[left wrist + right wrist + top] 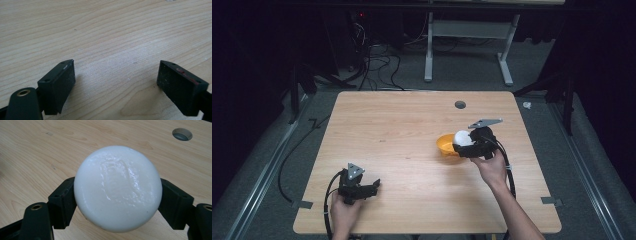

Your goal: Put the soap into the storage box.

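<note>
A round white soap bar sits clamped between the two black jaws of my right gripper, held clear of the wood. In the high view the same white soap bar hangs just over an orange bowl at the table's right middle, with my right gripper shut on it. My left gripper rests near the front left of the table. Its jaws stand wide apart in the left gripper view, with bare wood between them.
The wooden table has a round cable hole near its far edge, also seen as a hole in the right gripper view. Cables and a white desk frame lie on the floor beyond.
</note>
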